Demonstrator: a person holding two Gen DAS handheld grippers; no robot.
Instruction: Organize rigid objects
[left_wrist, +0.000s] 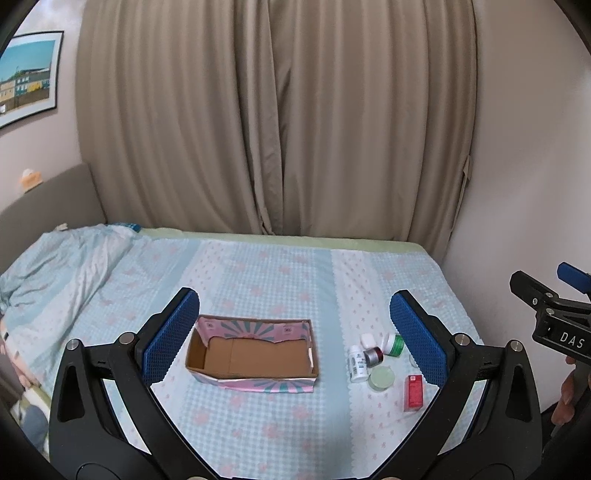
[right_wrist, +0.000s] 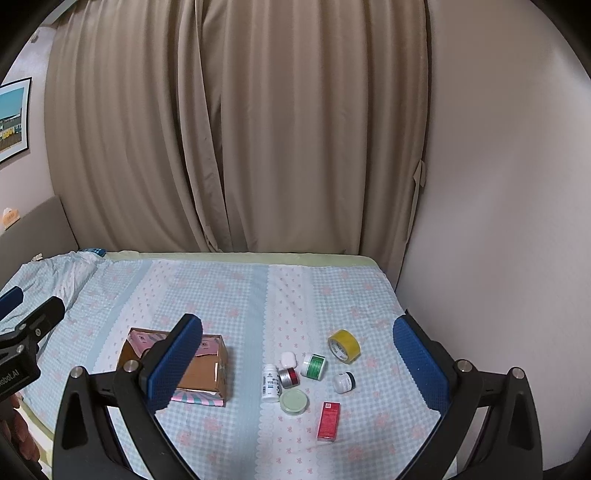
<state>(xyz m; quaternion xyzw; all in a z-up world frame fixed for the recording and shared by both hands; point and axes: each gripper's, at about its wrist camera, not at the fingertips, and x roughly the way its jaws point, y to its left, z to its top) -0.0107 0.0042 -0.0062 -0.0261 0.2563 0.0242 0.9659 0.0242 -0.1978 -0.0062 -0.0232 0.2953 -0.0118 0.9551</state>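
Left gripper (left_wrist: 295, 334) spread above box (left_wrist: 255, 354), right gripper (right_wrist: 297, 363) spread, perhaps higher

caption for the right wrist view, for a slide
Open right gripper hovers over a bed with an empty box, tape roll, jars, bottle and red carton.

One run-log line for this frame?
phase: start | left tongs: open | right tongs: open | box: empty | items: on bed, right of box

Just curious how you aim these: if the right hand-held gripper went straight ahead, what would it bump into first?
Probably the bed sheet, past the small bottles and jars; beyond it hangs the curtain. Depth is uncertain.
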